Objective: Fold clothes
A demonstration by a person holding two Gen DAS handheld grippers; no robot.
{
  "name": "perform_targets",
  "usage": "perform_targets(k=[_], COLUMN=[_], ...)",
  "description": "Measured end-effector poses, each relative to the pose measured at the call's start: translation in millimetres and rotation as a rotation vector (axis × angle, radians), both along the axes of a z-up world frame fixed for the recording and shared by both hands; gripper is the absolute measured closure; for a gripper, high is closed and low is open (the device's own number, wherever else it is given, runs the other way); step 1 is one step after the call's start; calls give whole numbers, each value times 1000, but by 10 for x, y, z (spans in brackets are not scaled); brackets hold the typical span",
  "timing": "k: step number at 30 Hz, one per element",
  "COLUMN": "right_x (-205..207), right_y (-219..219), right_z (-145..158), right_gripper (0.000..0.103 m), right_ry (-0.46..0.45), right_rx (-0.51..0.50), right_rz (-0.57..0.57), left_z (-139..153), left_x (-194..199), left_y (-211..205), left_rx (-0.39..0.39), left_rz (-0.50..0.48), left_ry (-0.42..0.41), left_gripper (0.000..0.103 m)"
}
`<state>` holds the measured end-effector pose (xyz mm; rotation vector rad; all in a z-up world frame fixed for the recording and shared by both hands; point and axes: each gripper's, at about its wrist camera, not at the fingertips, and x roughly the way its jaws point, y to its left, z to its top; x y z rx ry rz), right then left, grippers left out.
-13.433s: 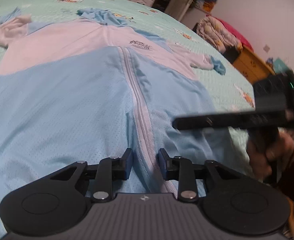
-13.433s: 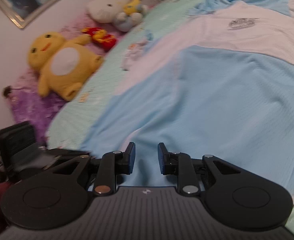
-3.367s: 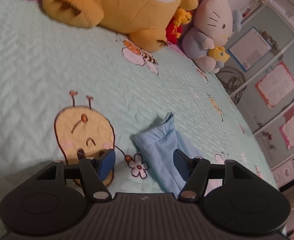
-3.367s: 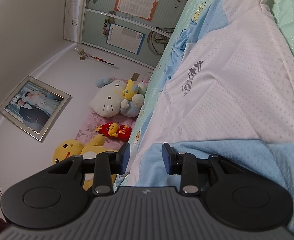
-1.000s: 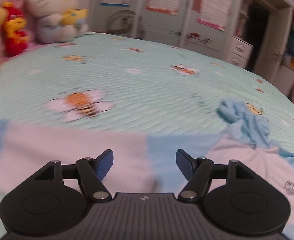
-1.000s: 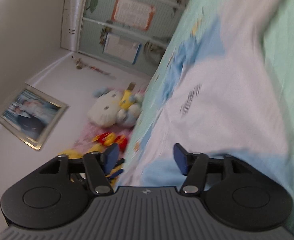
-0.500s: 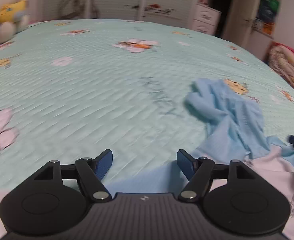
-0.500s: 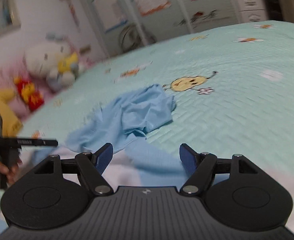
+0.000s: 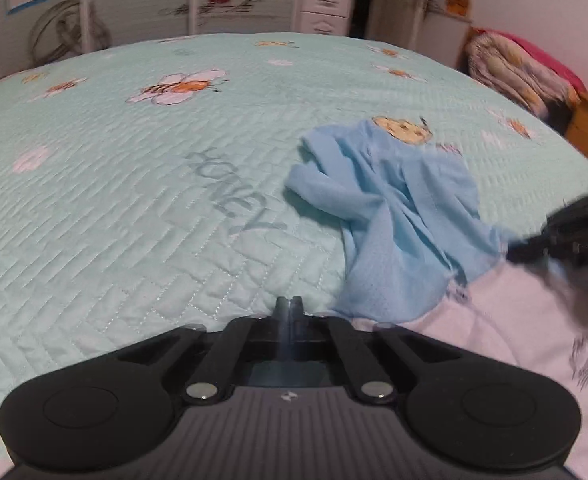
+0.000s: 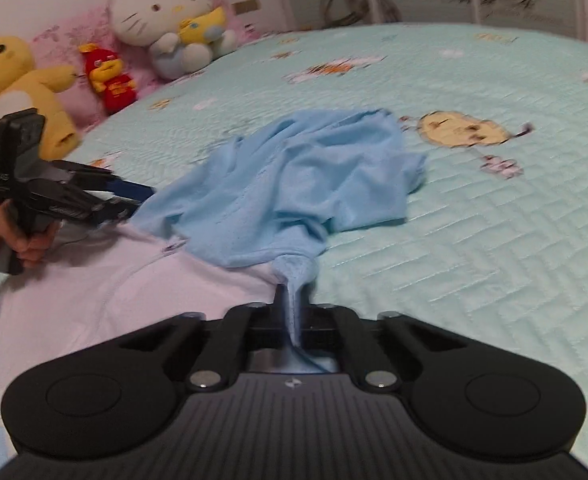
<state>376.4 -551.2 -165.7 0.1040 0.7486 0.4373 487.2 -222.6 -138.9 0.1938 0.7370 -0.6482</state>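
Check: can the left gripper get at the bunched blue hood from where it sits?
Probably yes: the left gripper sits shut beside the hood, with only bare quilt between; it must open first.

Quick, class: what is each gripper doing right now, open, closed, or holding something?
Left gripper: closed, at the jacket edge; grip unclear.
Right gripper: closed on the jacket's blue hood.

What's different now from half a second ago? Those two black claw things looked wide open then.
Both have snapped shut. The right gripper has taken hold of the jacket by pinching the blue fabric at the base of its crumpled hood; the left gripper has closed at the jacket's edge beside the hood, though cloth between its fingers is hard to make out. The hood lies crumpled on the bedspread as before, and the plush toys are unmoved.
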Motion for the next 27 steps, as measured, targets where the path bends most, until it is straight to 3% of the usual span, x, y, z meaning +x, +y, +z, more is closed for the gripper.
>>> perform_targets(k=[3,5,8,12,13,14,16,22,27], right_x=[77,184,309,283,264,246,223,230,233], right_y=[63,96,149,90,55,27,-21,-56,-71], right_z=[13,30,-21,-67,-78,-89,-104,-107,-121], right_gripper=[103,103,103,103,103,103,103,102,103], right_ry=[-41,-80,-91,-90,-88,-89,-87,-77,-77], right_rx=[-73,-125,-145,-99,-84,-67,-34,0,12], right_rz=[-31,-92,-133,-130,-127,-126,-128,-131,-137], left_z=[13,25,57,110,118,122,130,12,-17], left_x=[10,121,176,180,174,163,142,126,129], left_y=[-171,-241,-265,-25,31,55,63,-41,-136], left_rx=[109,113,74,-131,-175,-198,-212,-155,-207], left_rz=[74,137,143,85,72,57,21,-43,-61], left_ry=[-162,-200,-204,-53,-19,2,21,121,141], left_gripper=[103,103,103,93,86,73,64,64,64])
